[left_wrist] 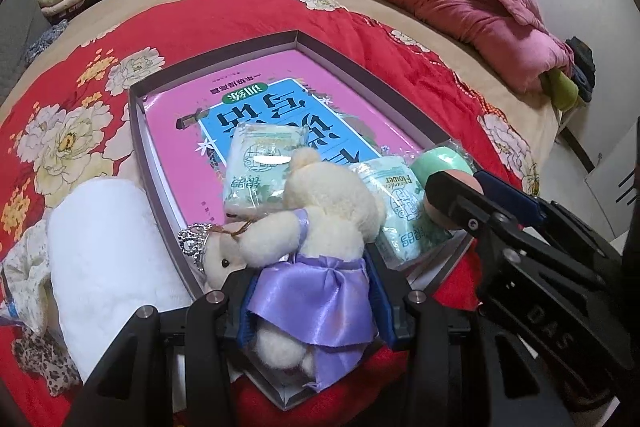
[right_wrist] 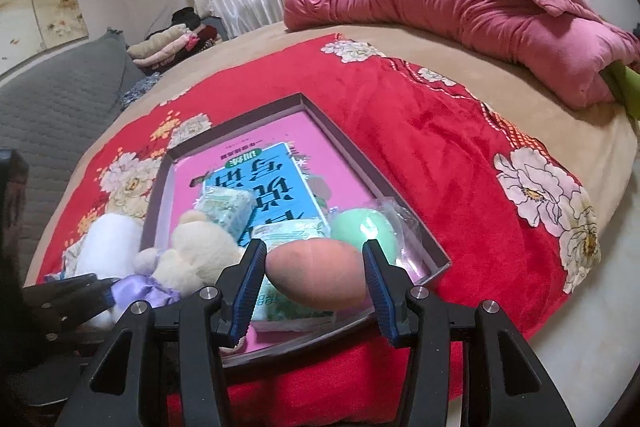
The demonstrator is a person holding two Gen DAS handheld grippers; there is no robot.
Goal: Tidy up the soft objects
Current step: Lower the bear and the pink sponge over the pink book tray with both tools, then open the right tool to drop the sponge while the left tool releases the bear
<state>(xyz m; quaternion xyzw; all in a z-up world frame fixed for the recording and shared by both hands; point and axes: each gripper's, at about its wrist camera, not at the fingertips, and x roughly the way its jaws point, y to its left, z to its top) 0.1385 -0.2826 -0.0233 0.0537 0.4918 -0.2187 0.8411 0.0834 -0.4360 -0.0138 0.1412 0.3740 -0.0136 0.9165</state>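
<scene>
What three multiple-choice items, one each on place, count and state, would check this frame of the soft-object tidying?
1. Where does the white rolled towel lie?
A. inside the box
B. on the red blanket beside the box
C. on the pink quilt

2. How many green tissue packs are in the box?
A. one
B. two
C. four

3. What is the right tool doing?
A. holding a peach sponge
B. hanging free
C. holding the book

Key: 1 B, the towel sits outside the box wall on the red blanket; 2 B, one tissue pack lies by the plush bear, a second tissue pack beside it; 3 A, the peach sponge sits between its fingers.
</scene>
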